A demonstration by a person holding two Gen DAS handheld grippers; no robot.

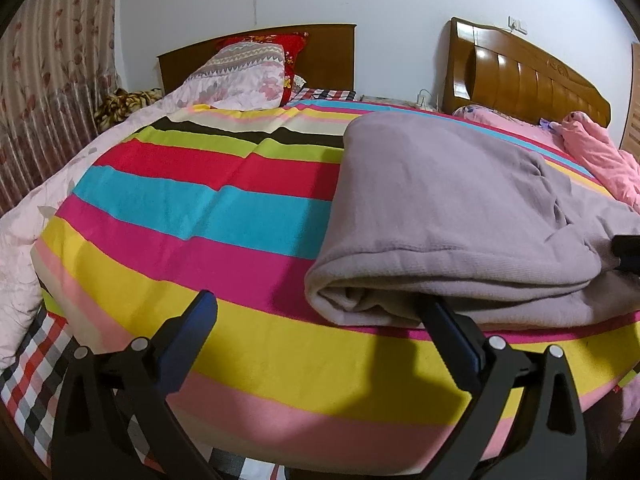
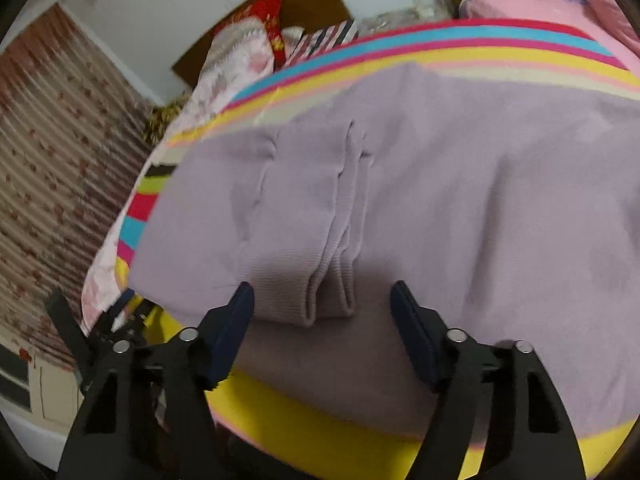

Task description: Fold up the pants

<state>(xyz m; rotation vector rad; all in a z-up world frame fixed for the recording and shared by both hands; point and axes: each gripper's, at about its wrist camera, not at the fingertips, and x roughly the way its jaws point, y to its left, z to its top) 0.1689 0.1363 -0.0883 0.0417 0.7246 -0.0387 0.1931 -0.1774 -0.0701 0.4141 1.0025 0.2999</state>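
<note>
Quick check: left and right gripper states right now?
Left gripper: open, holding nothing.
Right gripper: open, the folded lilac knit pants lie released.

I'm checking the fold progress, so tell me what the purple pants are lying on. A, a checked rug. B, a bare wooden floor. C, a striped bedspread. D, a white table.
C: the pants lie folded over on the striped bedspread, whose coloured bands show around them in both views.

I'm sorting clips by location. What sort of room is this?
A bedroom, most likely: wooden headboards, a pillow and a striped bedsheet with lilac pants lying on it.
</note>
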